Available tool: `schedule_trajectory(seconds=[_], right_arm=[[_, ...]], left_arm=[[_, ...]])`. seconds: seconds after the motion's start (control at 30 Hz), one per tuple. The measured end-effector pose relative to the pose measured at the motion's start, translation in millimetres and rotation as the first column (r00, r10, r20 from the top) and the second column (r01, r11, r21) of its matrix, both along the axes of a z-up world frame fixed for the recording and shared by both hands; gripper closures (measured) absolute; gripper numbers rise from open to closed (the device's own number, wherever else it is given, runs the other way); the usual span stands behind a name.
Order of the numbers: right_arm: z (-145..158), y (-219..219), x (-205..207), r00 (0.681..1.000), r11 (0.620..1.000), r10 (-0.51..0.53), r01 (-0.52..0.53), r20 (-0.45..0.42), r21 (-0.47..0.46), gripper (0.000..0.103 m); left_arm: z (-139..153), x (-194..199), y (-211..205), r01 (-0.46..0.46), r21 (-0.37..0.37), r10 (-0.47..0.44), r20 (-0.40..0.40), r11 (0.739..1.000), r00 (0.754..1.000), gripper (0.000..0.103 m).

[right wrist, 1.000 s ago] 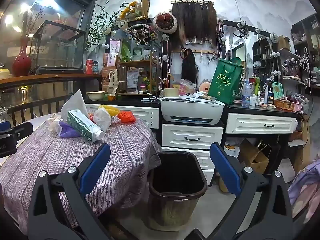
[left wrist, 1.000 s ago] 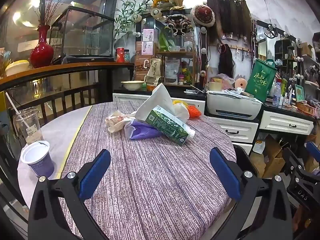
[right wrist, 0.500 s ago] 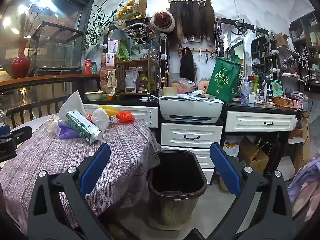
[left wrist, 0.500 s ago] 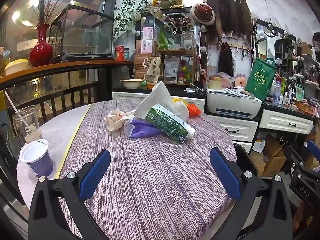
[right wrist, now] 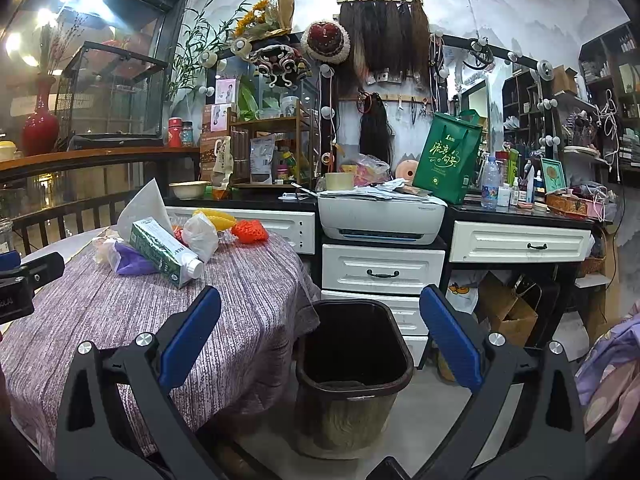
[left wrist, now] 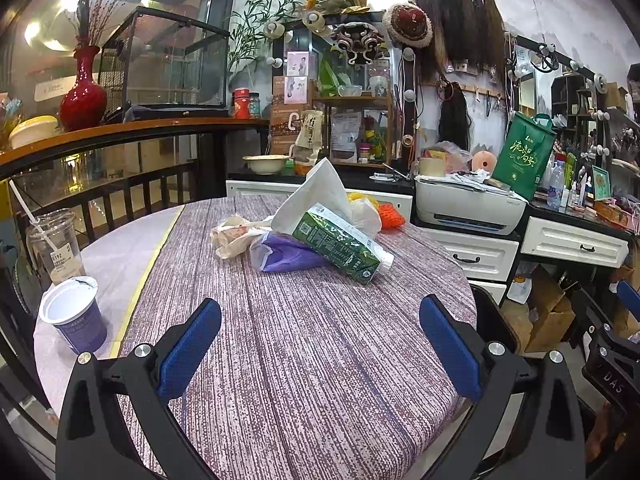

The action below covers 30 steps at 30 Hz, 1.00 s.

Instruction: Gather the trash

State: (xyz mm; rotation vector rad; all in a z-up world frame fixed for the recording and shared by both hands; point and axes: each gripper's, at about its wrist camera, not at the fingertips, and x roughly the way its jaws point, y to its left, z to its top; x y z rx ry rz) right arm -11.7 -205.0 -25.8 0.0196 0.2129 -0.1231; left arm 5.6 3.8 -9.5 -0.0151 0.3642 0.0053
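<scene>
A heap of trash lies on the round table (left wrist: 312, 360): a green milk carton (left wrist: 340, 244), a purple wrapper (left wrist: 280, 258), a white tissue (left wrist: 316, 196), crumpled bags and orange netting (left wrist: 390, 216). A purple yogurt cup (left wrist: 74, 314) and a clear plastic cup with a straw (left wrist: 54, 246) stand at the table's left edge. My left gripper (left wrist: 320, 344) hovers open over the near tablecloth, short of the heap. My right gripper (right wrist: 320, 336) is open, above the dark trash bin (right wrist: 352, 364) on the floor right of the table. The carton (right wrist: 164, 250) also shows in the right wrist view.
White drawers (right wrist: 384, 268) with a printer (right wrist: 382, 216) and a green bag (right wrist: 448, 160) stand behind the bin. A wooden railing with a red vase (left wrist: 82, 88) runs behind the table. Cardboard boxes (right wrist: 508, 312) sit on the floor at right.
Both views have shifted only slightly; the trash bin appears a little nearer and more central under the right gripper. Nothing was grasped or moved.
</scene>
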Motion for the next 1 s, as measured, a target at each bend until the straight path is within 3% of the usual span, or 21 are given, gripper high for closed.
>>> schedule_trajectory(seconds=[1.0], right_arm=[[-0.9,0.5,0.0,1.0,1.0,0.0,0.0,-0.006,-0.004,0.005]], left_arm=[[0.9,-0.5,1.8,-0.001,-0.002,0.001,-0.005,1.0,1.0,0.005]])
